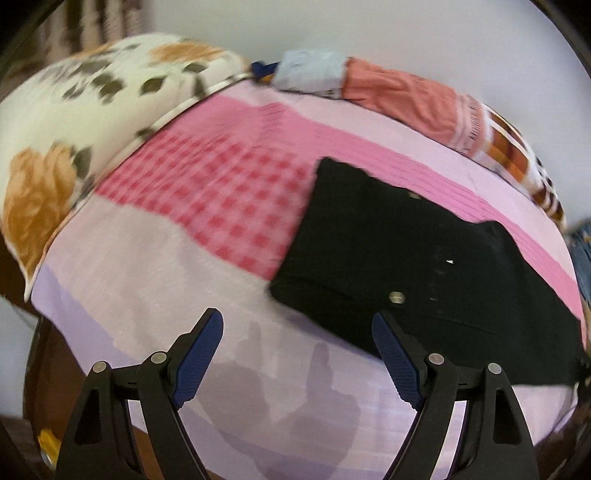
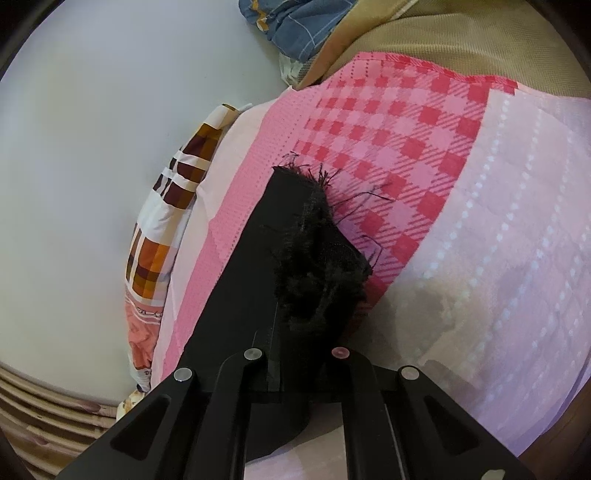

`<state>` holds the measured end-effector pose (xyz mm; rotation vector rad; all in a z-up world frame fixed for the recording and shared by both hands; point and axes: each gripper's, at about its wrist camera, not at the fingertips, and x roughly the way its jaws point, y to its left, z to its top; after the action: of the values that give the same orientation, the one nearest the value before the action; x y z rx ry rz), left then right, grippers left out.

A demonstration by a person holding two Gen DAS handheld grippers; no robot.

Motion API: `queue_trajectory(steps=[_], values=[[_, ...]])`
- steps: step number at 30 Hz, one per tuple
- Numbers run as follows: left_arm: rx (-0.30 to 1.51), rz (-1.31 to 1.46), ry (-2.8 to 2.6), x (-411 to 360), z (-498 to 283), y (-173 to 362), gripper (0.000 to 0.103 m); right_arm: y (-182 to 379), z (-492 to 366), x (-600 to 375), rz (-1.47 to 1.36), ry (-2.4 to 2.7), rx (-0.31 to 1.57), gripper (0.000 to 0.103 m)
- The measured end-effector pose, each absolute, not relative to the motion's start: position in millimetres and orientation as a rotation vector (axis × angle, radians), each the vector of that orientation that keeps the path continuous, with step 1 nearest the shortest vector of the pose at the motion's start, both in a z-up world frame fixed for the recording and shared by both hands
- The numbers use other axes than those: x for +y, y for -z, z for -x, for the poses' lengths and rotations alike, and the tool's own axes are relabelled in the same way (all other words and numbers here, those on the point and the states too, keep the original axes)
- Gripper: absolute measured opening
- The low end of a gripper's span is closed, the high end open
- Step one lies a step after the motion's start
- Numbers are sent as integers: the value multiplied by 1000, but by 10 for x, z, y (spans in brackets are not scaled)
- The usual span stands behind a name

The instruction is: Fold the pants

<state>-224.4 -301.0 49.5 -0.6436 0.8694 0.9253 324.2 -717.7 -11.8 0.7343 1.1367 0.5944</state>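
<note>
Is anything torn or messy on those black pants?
Yes. The hem of the black pants is frayed, with loose threads straggling onto the pink checked bedsheet. The right gripper is clamped on that leg end. The left gripper is open, holding nothing.

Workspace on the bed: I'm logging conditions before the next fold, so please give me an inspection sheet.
Surface: pink and lilac checked bedsheet, fairly flat.
Job's things: black pants lying on the sheet; frayed hem end raised in the right wrist view.
Clutter: floral pillow, salmon cloth, checked orange cloth and blue cloth along the bed's edges.
Grippers: left gripper open above the sheet beside the pants, holding nothing; right gripper shut on the pants' frayed end.
Cables: nothing seen.
Surroundings: pale wall behind the bed.
</note>
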Motion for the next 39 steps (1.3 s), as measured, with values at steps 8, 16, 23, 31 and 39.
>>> queue_trajectory(steps=[8, 16, 23, 31, 39], values=[[876, 575, -823, -3235, 1859, -654, 83, 160, -3254, -7231, -772, -588, 1143, 8], [890, 526, -798, -3349, 1693, -685, 83, 4, -3238, -7172, -751, -613, 1126, 8], [889, 516, -780, -3412, 1632, -672, 83, -278, -3175, -6851, -701, -692, 1103, 8], [907, 517, -734, -3499, 1518, -613, 83, -534, -2874, -6008, -655, -882, 1131, 9], [928, 530, -709, -3562, 1436, -547, 83, -443, -2392, -5108, -569, -1072, 1248, 9]])
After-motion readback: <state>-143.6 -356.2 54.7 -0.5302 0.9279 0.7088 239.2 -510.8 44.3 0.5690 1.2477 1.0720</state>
